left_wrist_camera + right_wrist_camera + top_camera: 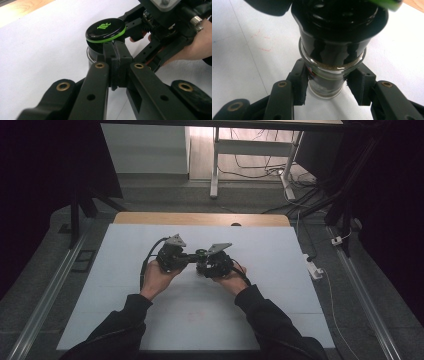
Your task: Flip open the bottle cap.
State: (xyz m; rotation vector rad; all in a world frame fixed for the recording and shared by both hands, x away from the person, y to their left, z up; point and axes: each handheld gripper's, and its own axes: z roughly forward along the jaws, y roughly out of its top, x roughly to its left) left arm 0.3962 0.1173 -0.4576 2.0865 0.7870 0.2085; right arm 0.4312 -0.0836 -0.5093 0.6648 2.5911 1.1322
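Left tongs [115, 47] pinch lid [105, 30]; right tongs [325, 83] clamp jar [329, 75].

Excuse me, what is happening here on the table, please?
A person works at a white table with two hand-held grippers. The right gripper clamps the glass body of a small spice jar with a black top. The left gripper is closed on the edge of the jar's round black flip lid with a green rim, which stands tilted open.
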